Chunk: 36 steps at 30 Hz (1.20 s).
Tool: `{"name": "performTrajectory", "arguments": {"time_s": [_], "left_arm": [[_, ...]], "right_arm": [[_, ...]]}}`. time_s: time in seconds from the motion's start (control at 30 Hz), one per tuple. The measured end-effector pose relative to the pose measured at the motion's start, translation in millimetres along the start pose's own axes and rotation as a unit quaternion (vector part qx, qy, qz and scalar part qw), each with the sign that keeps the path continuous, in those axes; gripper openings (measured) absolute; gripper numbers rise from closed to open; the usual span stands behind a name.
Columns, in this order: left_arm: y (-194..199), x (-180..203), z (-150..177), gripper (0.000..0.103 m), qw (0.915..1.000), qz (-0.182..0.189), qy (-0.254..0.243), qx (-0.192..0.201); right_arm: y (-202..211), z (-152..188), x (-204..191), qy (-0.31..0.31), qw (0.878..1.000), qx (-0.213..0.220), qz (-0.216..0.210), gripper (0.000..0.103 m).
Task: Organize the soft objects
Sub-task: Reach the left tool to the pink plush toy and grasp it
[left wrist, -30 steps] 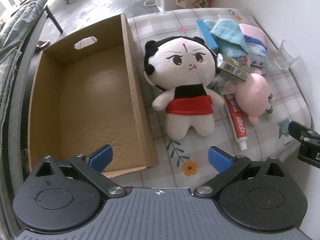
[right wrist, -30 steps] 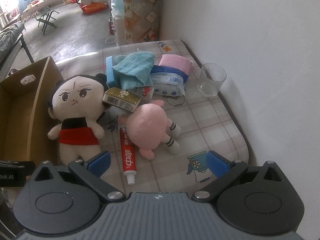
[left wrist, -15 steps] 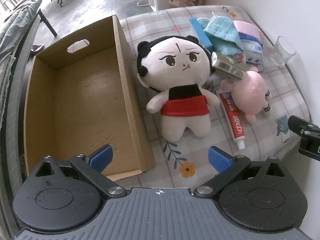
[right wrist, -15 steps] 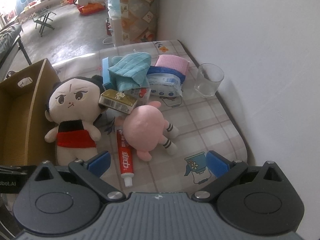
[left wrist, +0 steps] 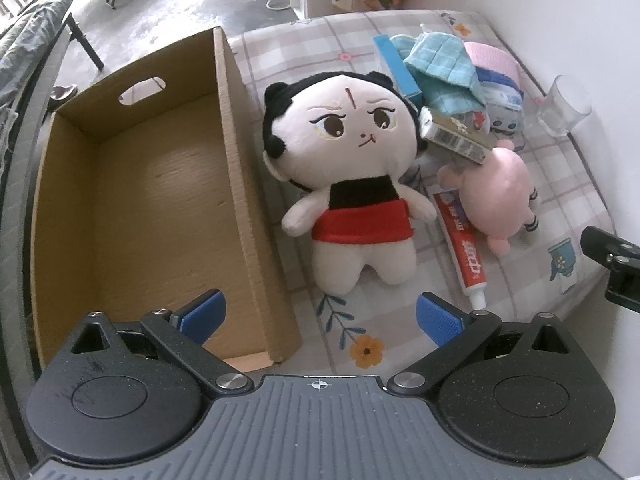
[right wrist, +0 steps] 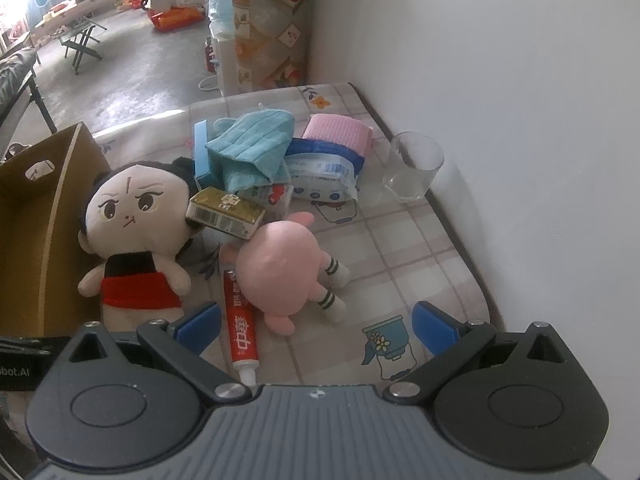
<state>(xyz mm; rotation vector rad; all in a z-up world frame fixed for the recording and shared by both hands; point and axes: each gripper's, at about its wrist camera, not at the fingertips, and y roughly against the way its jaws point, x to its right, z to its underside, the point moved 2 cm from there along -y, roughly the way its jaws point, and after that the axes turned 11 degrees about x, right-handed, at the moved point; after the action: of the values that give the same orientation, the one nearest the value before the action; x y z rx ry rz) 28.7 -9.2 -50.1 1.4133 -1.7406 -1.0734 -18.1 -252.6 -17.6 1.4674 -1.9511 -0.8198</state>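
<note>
The left gripper (left wrist: 319, 314) has its jaws spread wide, blue pads (left wrist: 202, 314) well apart with nothing between them. The right gripper (right wrist: 316, 326) is likewise spread wide and empty. A black part of the right gripper shows off to the left gripper's right.

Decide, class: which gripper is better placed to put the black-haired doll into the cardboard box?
Probably left. The left gripper is open, facing the doll beside the cardboard box; the right gripper faces the pink plush.
</note>
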Motion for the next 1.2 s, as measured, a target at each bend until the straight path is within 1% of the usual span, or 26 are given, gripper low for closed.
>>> {"name": "performTrajectory", "arguments": {"time_s": [0.07,0.17,0.3,0.37,0.43,0.5,0.57,0.63,0.67,0.7,0.77,0.83,0.87,0.93,0.97,1.07,1.13,1.17,1.2], "left_arm": [[0,2,-2,0.102,1.0,0.004,-0.001,0.005],[2,6,-4,0.102,0.9996,0.013,0.002,0.024],[0,15,-8,0.102,0.9983,0.03,0.021,0.046],[-3,22,-9,0.102,0.9969,0.037,0.032,0.061],[-7,30,-12,0.102,0.9951,0.055,0.039,0.072],[-16,39,-15,0.102,0.9933,0.064,0.052,0.08],[-28,51,-19,0.097,0.9923,0.074,0.063,0.076],[-43,63,-24,0.092,0.9924,0.082,0.074,0.054],[-51,69,-25,0.09,0.9914,0.09,0.085,0.043],[-60,74,-27,0.09,0.9895,0.1,0.098,0.034],[-75,86,-27,0.086,0.9856,0.119,0.116,0.031],[-89,98,-27,0.083,0.9838,0.123,0.127,0.03],[-97,104,-27,0.078,0.9835,0.12,0.132,0.027],[-107,113,-27,0.072,0.9829,0.118,0.14,0.02],[-112,116,-27,0.071,0.9822,0.12,0.144,0.019],[-125,126,-27,0.071,0.9808,0.127,0.147,0.007],[-130,129,-27,0.07,0.9807,0.127,0.148,0.001],[-132,130,-27,0.07,0.9808,0.128,0.147,0.001],[-132,132,-28,0.07,0.9811,0.127,0.146,0.001]], "right_arm": [[-2,-1,2,0.004,1.0,0.004,-0.003,0.103],[-4,-5,8,0.005,1.0,0.023,-0.013,0.103],[-15,-12,19,0.013,0.998,0.04,-0.043,0.103],[-25,-16,25,0.029,0.997,0.043,-0.061,0.103],[-37,-20,29,0.043,0.995,0.042,-0.083,0.103],[-50,-25,35,0.044,0.991,0.038,-0.12,0.103],[-68,-30,41,0.04,0.986,0.026,-0.158,0.103],[-85,-37,48,0.038,0.98,0.017,-0.195,0.103],[-93,-38,51,0.041,0.978,0.012,-0.206,0.101],[-103,-40,53,0.045,0.975,0.003,-0.217,0.097],[-125,-41,56,0.049,0.968,-0.027,-0.245,0.092],[-148,-40,58,0.042,0.96,-0.056,-0.27,0.084],[-157,-40,59,0.039,0.957,-0.066,-0.279,0.078],[-177,-38,62,0.028,0.95,-0.084,-0.298,0.077],[-185,-37,64,0.018,0.948,-0.09,-0.305,0.076],[-210,-33,70,-0.023,0.938,-0.113,-0.326,0.075],[-224,-28,75,-0.064,0.925,-0.132,-0.35,0.078],[-230,-26,77,-0.081,0.92,-0.139,-0.356,0.081],[-236,-22,79,-0.101,0.914,-0.148,-0.364,0.082]]}}
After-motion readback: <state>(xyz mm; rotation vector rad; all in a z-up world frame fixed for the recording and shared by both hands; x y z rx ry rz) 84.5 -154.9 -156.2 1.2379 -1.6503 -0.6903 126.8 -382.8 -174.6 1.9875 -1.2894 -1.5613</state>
